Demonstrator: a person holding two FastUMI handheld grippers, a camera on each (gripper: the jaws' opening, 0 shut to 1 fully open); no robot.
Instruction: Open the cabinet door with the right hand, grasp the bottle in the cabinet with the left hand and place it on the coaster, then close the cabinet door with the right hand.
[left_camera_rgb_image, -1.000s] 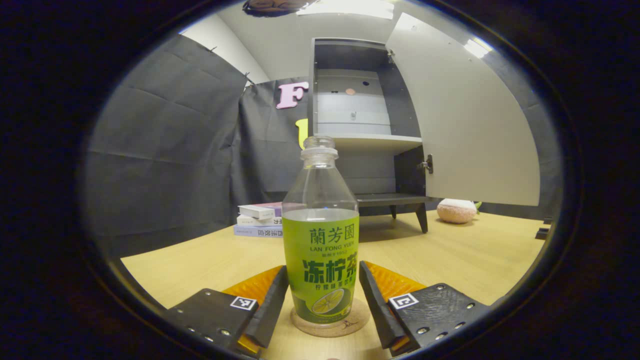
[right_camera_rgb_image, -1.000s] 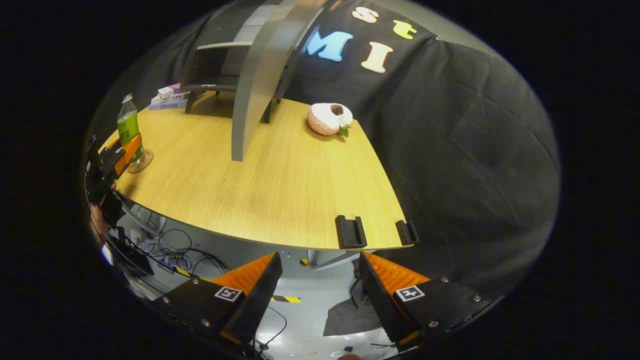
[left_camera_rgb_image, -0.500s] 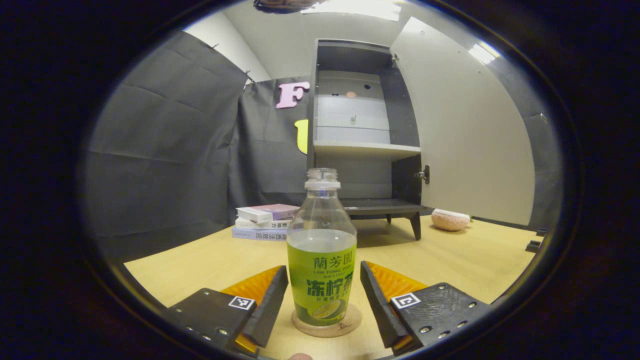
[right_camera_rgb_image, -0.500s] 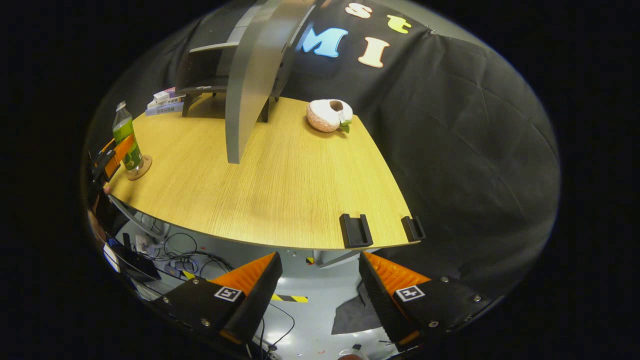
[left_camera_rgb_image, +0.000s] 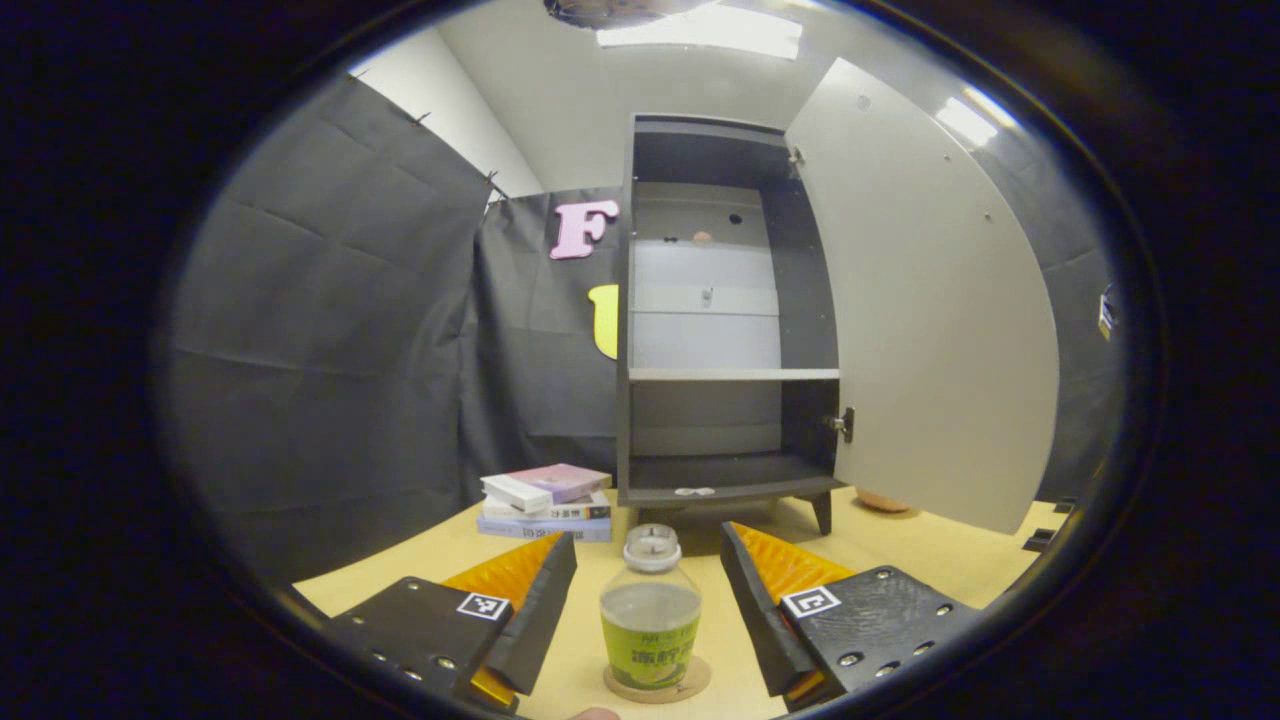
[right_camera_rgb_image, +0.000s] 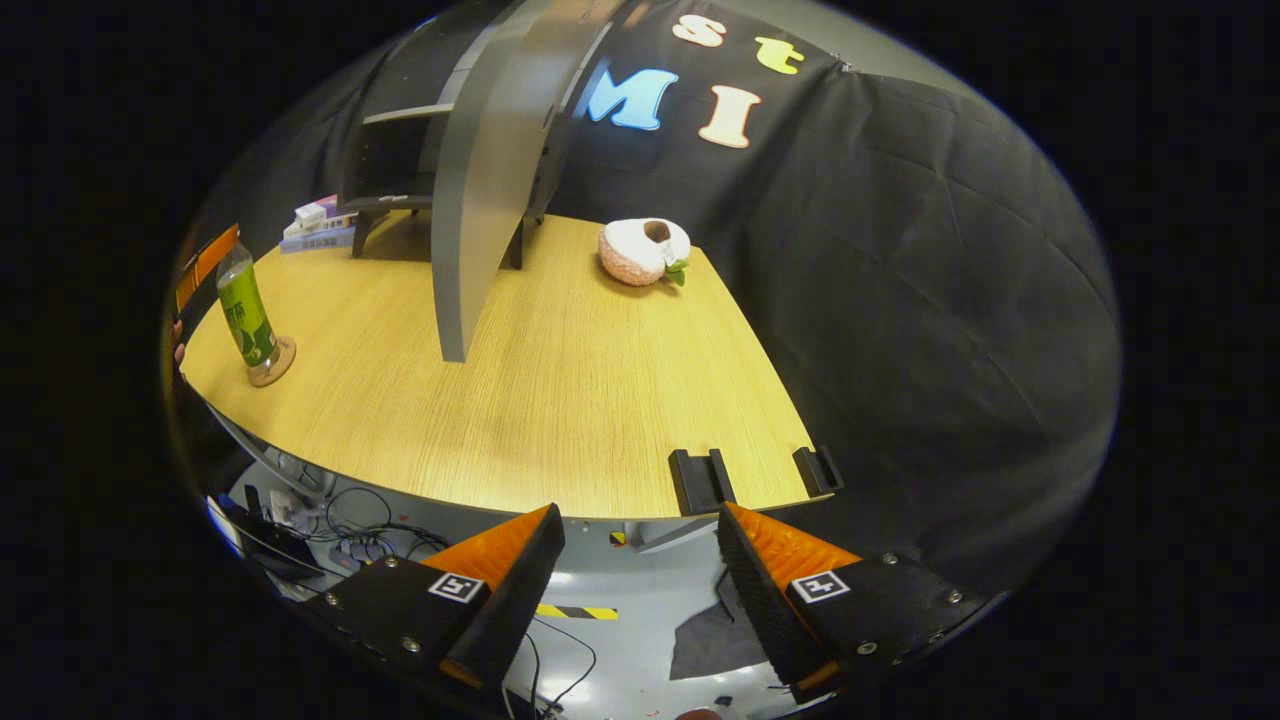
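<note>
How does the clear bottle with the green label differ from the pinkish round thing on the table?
The clear green-labelled bottle is tall, upright and on a round wooden coaster; the pinkish round thing is squat, opaque and directly on the wood. The bottle is near the front edge, the other by the black cloth. Both share the wooden table.

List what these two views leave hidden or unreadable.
- Pink object, left gripper view: mostly hidden by the door.
- Cabinet interior, right gripper view: mostly blocked by the door.
- Book spines, right gripper view: too small to read.
- Coaster, left gripper view: mostly hidden under the bottle.
</note>
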